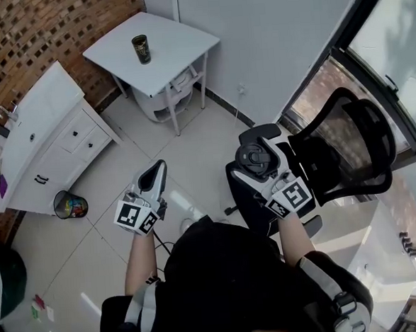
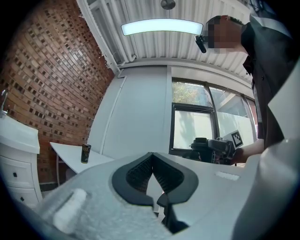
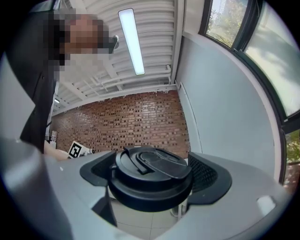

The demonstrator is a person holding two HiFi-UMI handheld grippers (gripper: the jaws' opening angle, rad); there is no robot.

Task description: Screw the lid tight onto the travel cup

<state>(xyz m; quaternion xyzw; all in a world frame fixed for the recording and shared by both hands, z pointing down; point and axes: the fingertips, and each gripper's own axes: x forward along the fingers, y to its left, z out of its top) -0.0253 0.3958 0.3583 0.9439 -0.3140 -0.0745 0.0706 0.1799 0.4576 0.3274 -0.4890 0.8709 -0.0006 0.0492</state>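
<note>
Standing around: white cabinet (image 1: pixel 47 148) at 9 o'clock, bin (image 1: pixel 70 205) at 8 o'clock, black chair (image 1: pixel 349 152) at 3 o'clock.
Left gripper (image 1: pixel 154 177): jaws pressed together, nothing between them.
Travel cup (image 1: pixel 141 49): dark, upright on the white surface (image 1: pixel 178 50) at 12 o'clock, floor tiles between it and both grippers.
Right gripper (image 1: pixel 255 155): clamped on the lid (image 3: pixel 150 173).
Lid: black, round, flip tab on top.
</note>
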